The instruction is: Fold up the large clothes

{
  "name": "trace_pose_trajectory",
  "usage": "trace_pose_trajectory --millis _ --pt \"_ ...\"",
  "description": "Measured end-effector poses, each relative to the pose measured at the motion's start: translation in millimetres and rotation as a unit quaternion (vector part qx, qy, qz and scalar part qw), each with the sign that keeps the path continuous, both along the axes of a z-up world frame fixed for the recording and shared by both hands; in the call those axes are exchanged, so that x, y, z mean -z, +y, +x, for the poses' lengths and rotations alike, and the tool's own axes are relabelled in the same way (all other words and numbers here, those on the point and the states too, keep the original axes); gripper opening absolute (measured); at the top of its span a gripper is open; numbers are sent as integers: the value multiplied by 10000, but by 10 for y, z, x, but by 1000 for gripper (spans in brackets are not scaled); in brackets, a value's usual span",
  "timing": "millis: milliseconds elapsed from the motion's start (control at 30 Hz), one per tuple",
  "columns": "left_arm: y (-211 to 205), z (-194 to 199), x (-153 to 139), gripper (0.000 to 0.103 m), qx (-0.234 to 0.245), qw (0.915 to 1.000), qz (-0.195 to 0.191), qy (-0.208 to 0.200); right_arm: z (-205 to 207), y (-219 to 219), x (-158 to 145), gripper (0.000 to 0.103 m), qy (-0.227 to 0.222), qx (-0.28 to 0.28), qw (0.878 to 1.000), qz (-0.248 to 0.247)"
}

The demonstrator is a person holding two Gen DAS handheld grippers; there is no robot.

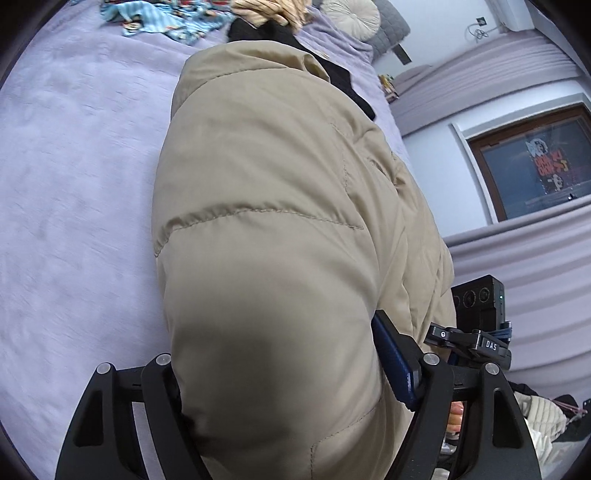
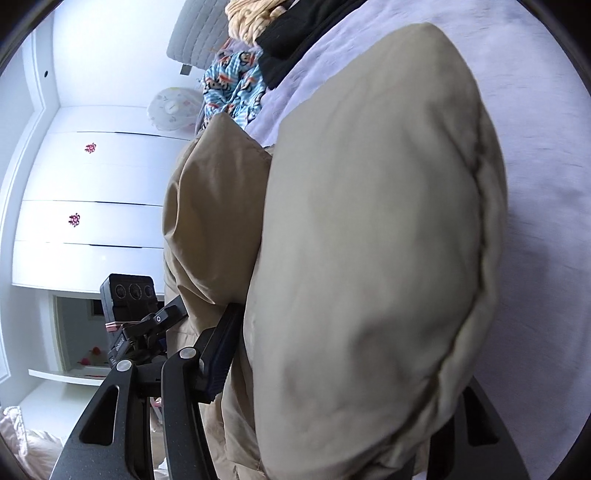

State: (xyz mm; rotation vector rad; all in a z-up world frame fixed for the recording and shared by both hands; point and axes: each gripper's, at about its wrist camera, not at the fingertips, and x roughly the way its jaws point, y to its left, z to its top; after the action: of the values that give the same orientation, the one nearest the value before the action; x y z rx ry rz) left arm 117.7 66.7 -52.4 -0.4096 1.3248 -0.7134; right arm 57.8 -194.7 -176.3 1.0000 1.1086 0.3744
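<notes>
A beige padded jacket point(image 1: 266, 206) fills the left wrist view, lifted over the lilac bed point(image 1: 74, 166). My left gripper point(image 1: 288, 373) is shut on a thick fold of it; the blue pad of one finger point(image 1: 393, 362) presses its side. In the right wrist view the same jacket point(image 2: 369, 240) bulges between the fingers. My right gripper point(image 2: 332, 350) is shut on it, one blue pad point(image 2: 221, 354) showing at the left. The other finger of each gripper is hidden by fabric. Each view shows the other gripper's camera close by point(image 1: 480, 299) point(image 2: 127, 295).
A black garment point(image 1: 332, 70), a blue patterned garment point(image 1: 170, 18) and a striped beige one point(image 1: 266, 11) lie at the head of the bed with a round cushion point(image 1: 351, 16). White wardrobe doors point(image 2: 85, 184) stand beside the bed. A window point(image 1: 535, 162) is on the far wall.
</notes>
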Motion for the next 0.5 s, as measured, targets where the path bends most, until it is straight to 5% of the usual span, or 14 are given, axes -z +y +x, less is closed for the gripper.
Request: trace_pose_trajectory --millis 300,400,500 --pt "343 321 852 89 -381 9966 598 409 661 538 602 59 613 -154 9972 -399" --pt "273 345 785 90 -445 9956 741 360 669 496 710 64 849 66 9957 -362" --pt "320 282 540 89 -530 9910 1220 -121 631 379 617 66 1014 149 9929 -600"
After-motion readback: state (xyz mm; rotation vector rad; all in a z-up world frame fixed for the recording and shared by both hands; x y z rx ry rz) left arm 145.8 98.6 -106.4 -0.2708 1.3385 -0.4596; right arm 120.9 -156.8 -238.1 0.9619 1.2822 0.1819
